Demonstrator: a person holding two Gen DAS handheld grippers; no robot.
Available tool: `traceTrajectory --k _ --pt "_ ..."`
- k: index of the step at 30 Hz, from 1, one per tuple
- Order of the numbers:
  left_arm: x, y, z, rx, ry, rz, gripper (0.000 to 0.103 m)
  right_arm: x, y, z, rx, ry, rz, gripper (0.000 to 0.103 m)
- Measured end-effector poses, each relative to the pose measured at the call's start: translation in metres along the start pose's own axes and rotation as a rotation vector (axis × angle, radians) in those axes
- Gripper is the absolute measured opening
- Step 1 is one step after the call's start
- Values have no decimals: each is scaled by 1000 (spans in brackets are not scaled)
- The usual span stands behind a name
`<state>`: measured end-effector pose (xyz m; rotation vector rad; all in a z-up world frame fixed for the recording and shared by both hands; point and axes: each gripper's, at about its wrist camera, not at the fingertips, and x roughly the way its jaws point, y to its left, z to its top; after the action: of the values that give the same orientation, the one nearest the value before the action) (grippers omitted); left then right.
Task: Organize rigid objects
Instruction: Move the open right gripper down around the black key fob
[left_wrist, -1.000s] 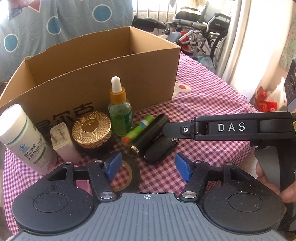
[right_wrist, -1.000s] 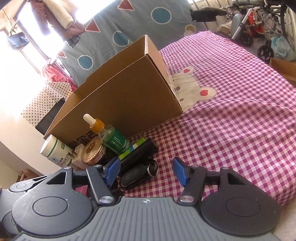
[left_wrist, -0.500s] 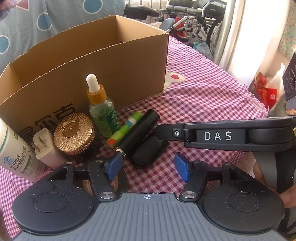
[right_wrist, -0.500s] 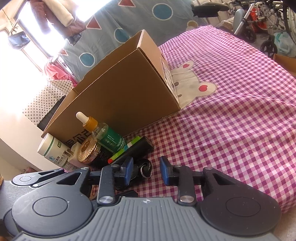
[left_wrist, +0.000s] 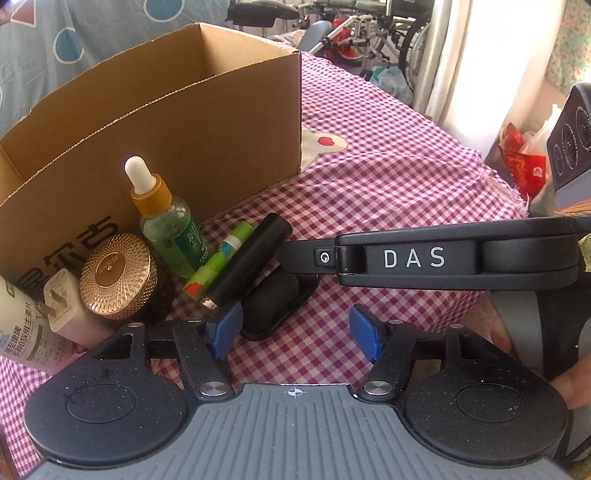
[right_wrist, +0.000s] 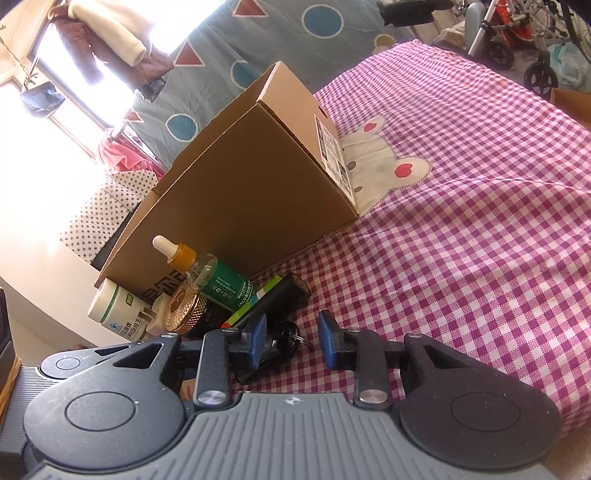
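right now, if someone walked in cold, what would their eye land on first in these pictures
Probably the big open cardboard box on the pink checked cloth, with a huddle of small things at its front wall: a dropper bottle standing upright, a gold lid and a white bottle to its left. Next, the right claw reaching in over a black key fob lying nearest the cameras.

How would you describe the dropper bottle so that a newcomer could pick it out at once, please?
Find the open cardboard box on the checked cloth; a row of small items lies along its near wall. The dropper bottle stands upright there, between the gold lid and the green tube. It alone is clear glass with a green label, an amber collar and a white rubber bulb on top.
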<state>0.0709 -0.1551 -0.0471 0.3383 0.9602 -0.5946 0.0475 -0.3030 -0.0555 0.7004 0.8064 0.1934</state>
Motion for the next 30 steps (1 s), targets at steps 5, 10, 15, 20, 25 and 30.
traceTrajectory --k 5,10,15,20,25,30 --pt "1 -8 0 14 7 -12 66 -4 -6 1 15 0 16 32" --pt "-1 -17 -2 20 7 -50 66 -10 -11 0 36 -4 24 32" --pt "-4 -26 -5 29 -4 -82 66 -14 -15 0 46 -6 24 32" --pt "-8 -26 -8 12 -21 -95 65 -22 -26 1 96 -11 42 34" --pt "-11 -20 -11 -23 -34 -90 64 -33 -44 2 169 -16 72 34" --pt "-13 -12 -9 -49 -62 -68 61 -35 -50 3 214 9 105 34"
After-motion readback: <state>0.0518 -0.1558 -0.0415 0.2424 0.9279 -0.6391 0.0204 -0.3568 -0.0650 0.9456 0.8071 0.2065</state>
